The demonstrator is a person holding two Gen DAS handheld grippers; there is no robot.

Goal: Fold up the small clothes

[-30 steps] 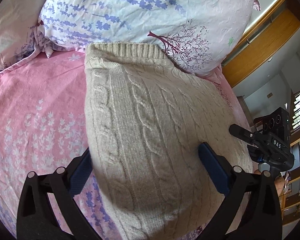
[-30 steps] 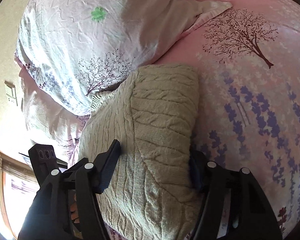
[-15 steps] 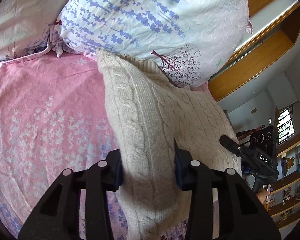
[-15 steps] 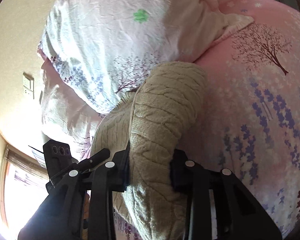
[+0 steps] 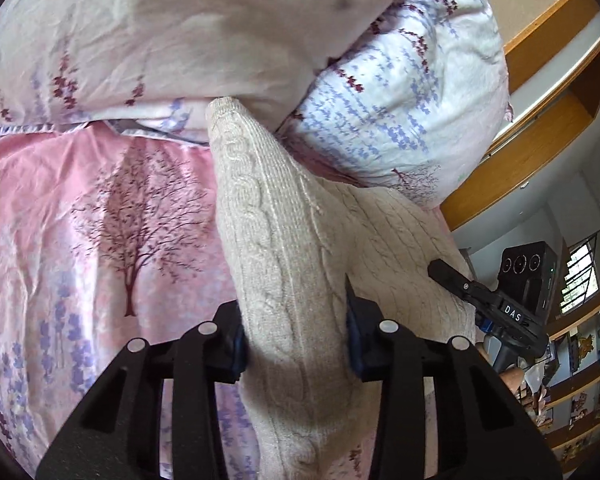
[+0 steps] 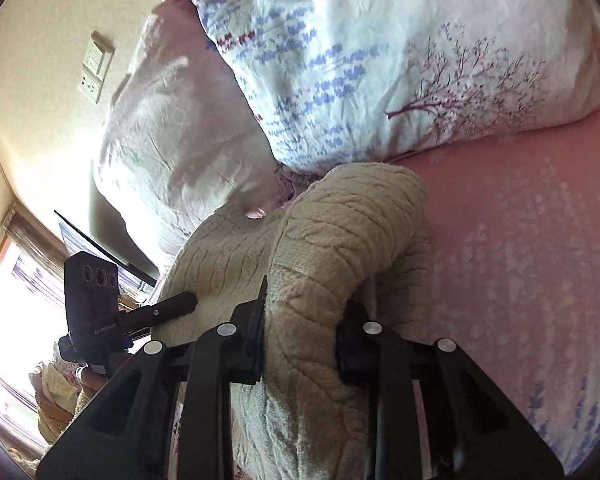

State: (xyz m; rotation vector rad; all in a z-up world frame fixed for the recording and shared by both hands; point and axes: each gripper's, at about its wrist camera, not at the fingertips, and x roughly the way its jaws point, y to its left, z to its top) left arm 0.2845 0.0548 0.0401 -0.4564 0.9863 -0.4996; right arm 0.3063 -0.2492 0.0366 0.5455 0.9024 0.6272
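Observation:
A cream cable-knit sweater [image 5: 276, 240] lies folded on the pink floral bedsheet [image 5: 100, 220], its far end against the pillows. My left gripper [image 5: 294, 340] is shut on the sweater's left side, the knit bunched between the blue pads. The right gripper also shows at the right of the left wrist view [image 5: 480, 296]. In the right wrist view my right gripper [image 6: 302, 332] is shut on the sweater's [image 6: 340, 232] right folded edge. The left gripper shows at the left of that view [image 6: 160, 312], against the knit.
Two floral pillows [image 5: 400, 92] [image 6: 380, 60] are stacked just beyond the sweater. A wooden headboard shelf [image 5: 540, 120] and a window are at the right. A wall with sockets [image 6: 96, 68] shows in the right wrist view.
Both grippers closed from wide open onto the sweater's two sides. Both then moved toward the pillows with the sweater pinched and bunched up.

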